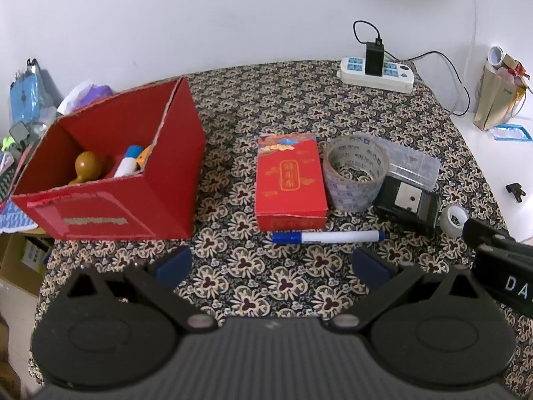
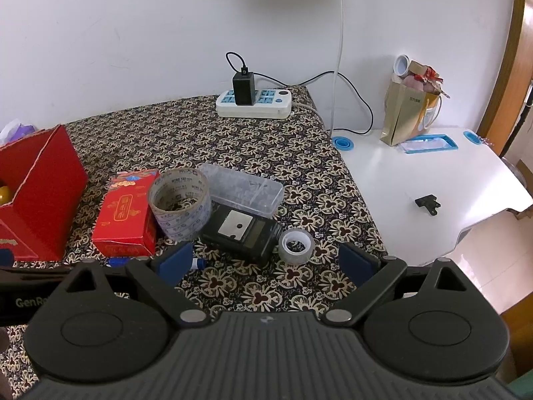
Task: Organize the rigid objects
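On the patterned cloth stands an open red cardboard box (image 1: 110,180) (image 2: 36,193) holding a brown wooden knob (image 1: 87,164) and a blue-capped white tube (image 1: 128,163). To its right lie a small red packet (image 1: 289,183) (image 2: 128,213), a large tape roll (image 1: 354,176) (image 2: 181,205), a clear plastic case (image 1: 408,163) (image 2: 246,186), a black device (image 1: 408,208) (image 2: 240,230), a small clear tape roll (image 1: 453,220) (image 2: 295,245) and a blue-and-white marker (image 1: 328,236) (image 2: 196,264). My left gripper (image 1: 272,265) is open and empty just in front of the marker. My right gripper (image 2: 266,263) is open and empty in front of the small tape roll.
A white power strip (image 1: 376,73) (image 2: 255,103) with a black charger sits at the cloth's far edge. A white table (image 2: 433,180) on the right carries a gold gift bag (image 2: 411,113) and a small black clip (image 2: 428,205). Clutter piles up left of the red box.
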A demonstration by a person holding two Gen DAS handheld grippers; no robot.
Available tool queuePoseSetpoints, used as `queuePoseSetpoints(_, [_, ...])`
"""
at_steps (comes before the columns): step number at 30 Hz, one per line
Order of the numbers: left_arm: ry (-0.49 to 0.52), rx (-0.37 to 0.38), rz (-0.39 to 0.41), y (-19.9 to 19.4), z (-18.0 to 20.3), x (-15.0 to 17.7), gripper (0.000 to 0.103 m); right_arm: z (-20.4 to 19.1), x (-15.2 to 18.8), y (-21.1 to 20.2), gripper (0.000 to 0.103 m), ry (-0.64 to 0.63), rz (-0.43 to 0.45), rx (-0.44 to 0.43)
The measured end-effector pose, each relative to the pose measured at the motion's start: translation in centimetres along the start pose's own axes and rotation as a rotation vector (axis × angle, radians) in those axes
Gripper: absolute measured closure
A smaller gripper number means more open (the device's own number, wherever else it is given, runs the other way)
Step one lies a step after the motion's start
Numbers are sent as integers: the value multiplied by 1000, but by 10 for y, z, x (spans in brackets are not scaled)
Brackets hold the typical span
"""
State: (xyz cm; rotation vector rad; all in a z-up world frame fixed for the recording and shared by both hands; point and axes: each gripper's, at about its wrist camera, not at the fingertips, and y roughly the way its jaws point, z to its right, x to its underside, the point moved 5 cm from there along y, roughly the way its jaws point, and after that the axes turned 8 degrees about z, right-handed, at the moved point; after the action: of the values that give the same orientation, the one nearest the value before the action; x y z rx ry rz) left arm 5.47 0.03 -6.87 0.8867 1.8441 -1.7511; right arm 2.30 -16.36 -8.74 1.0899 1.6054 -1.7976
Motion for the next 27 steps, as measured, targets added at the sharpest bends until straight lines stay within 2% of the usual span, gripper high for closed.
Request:
queuePoseSetpoints(10, [5,13,-2,3,1,5,1,1,2,2,21,6,-13,-10])
queuePoseSetpoints(22, [24,32,-56,26,12,14,1,7,12,21,21,10,-67,-44])
queuePoseSetpoints(25, [40,67,-68,32,19,20,1,13,15,27,21,12,-73,-72])
queuePoseSetpoints(27, [45,121,-62,33,25,24,1,18,17,31,21,16,-78,-93])
